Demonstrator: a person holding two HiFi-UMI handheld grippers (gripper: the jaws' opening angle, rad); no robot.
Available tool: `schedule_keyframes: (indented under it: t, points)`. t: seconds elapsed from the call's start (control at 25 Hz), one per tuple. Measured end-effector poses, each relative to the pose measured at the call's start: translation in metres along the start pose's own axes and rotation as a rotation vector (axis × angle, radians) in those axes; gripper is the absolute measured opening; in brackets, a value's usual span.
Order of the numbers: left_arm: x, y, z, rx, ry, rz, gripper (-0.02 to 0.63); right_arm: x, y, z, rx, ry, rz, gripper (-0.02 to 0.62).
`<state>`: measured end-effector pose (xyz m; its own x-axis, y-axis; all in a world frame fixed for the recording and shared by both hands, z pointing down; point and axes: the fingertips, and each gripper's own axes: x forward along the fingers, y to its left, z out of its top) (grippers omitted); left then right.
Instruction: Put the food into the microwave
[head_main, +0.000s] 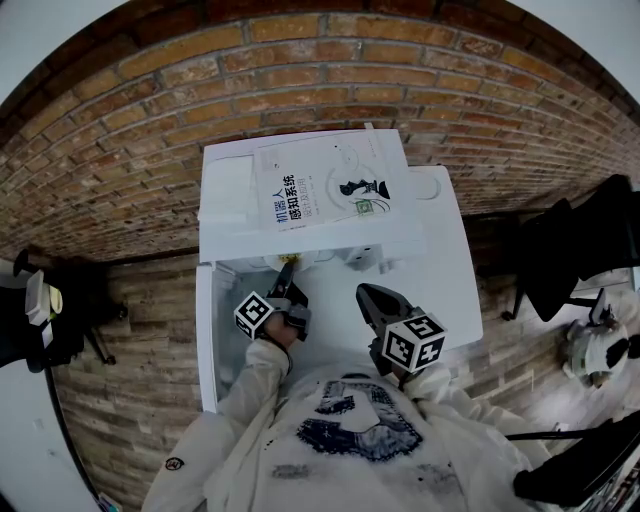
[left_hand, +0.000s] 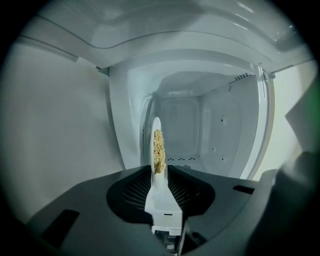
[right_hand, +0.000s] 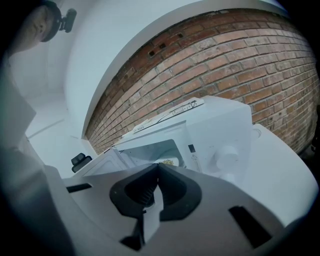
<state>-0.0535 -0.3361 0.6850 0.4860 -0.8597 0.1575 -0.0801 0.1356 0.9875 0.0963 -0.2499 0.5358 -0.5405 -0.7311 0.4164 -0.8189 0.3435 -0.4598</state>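
While the microwave (head_main: 440, 260) stands open, a plate (left_hand: 155, 125) of food (left_hand: 159, 152) is held at its mouth.
Plate is clamped edge-on by L gripper (head_main: 284, 280) w/ the food (tan, grainy) at the cavity opening; R gripper (head_main: 370, 298) jaws are pressed together on nothing, back by the chest.

The microwave (head_main: 228, 195) stands on the surface (head_main: 455, 290), with the brick wall (head_main: 300, 80) behind it and a book (head_main: 330, 185) on top. Its door (head_main: 205, 340) hangs open on its left side. The plate (left_hand: 156, 125) bearing the food (left_hand: 158, 150) sits at the mouth of the microwave's cavity, between the jaws of the left gripper (head_main: 287, 270). The right gripper (head_main: 372, 300) lies before the microwave, towards its right.
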Motion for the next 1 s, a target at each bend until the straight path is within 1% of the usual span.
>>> schedule_keyframes:
  t: [0.08,0.32,0.76,0.8,0.92,1.0]
  points:
    - [-0.002,0.001,-0.002,-0.011,0.006,0.002,0.100,-0.001,0.001,0.000,0.001,-0.002,0.000,0.014]
    - [-0.011,0.005,-0.016,-0.053,0.030,-0.002,0.100,-0.001,0.000,-0.001,0.009,0.000,-0.003,0.014]
    - [-0.021,0.005,-0.029,-0.067,0.059,-0.014,0.096,0.002,0.002,-0.006,0.024,0.006,0.001,0.014]
    - [-0.021,0.005,-0.028,-0.068,0.057,-0.013,0.090,0.003,0.002,-0.006,0.025,0.006,0.001,0.014]
    - [-0.019,0.007,-0.027,-0.064,0.055,-0.003,0.040,0.002,0.001,-0.006,0.025,0.007,-0.002,0.014]
    - [-0.019,0.008,-0.026,-0.061,0.055,0.000,0.031,0.002,0.001,-0.006,0.023,0.007,-0.003,0.014]
